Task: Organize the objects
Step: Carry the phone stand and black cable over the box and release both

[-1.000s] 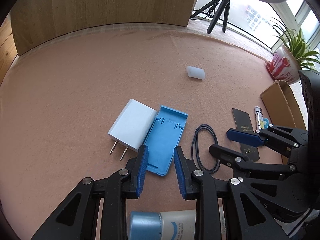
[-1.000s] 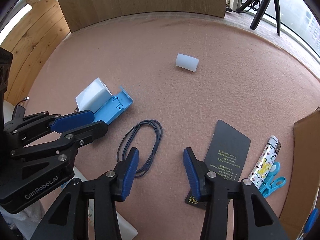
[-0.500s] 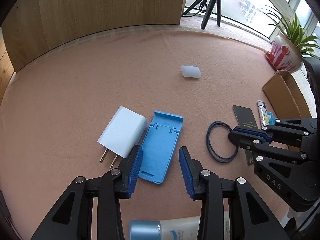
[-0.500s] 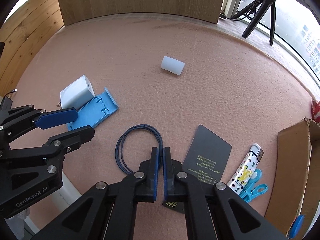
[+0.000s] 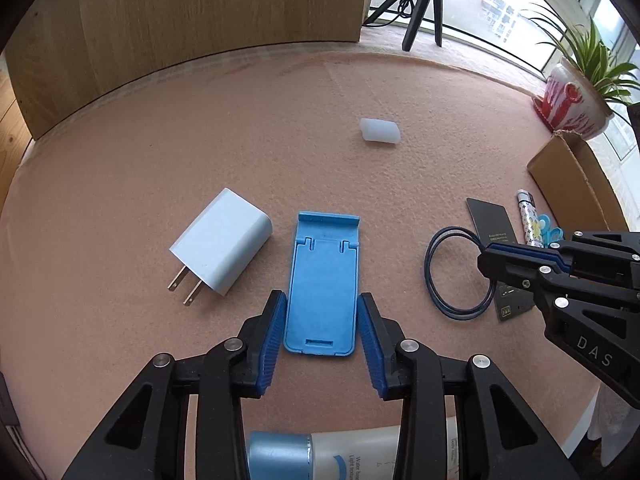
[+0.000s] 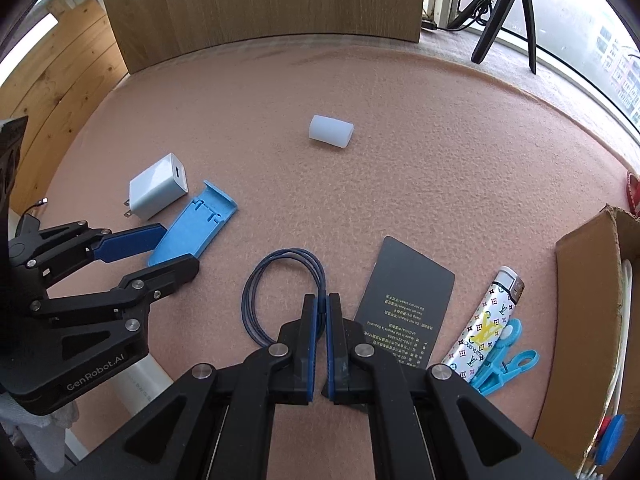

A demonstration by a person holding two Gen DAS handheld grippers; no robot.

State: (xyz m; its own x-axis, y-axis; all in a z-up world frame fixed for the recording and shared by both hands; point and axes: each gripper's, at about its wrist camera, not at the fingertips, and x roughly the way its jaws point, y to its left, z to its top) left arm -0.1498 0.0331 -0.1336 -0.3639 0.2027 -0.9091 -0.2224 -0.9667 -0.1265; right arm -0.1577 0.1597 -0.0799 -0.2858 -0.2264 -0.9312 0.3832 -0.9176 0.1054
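On pink felt [image 6: 400, 160], one charger [image 6: 158, 191], one blue stand [image 6: 192, 228], one coiled cable [image 6: 276, 280]

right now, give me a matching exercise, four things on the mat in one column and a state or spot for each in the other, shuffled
Things:
1. cable
2. phone stand
3. charger
4. lighter

States:
A. lies between the fingers of the left claw, which is closing, not yet pinched
B. pinched in the shut right claw
C. lies beside the blue clips, by the cardboard box
D. lies flat with its two prongs bare, next to the phone stand

Pairs: 1-B, 2-A, 3-D, 4-C
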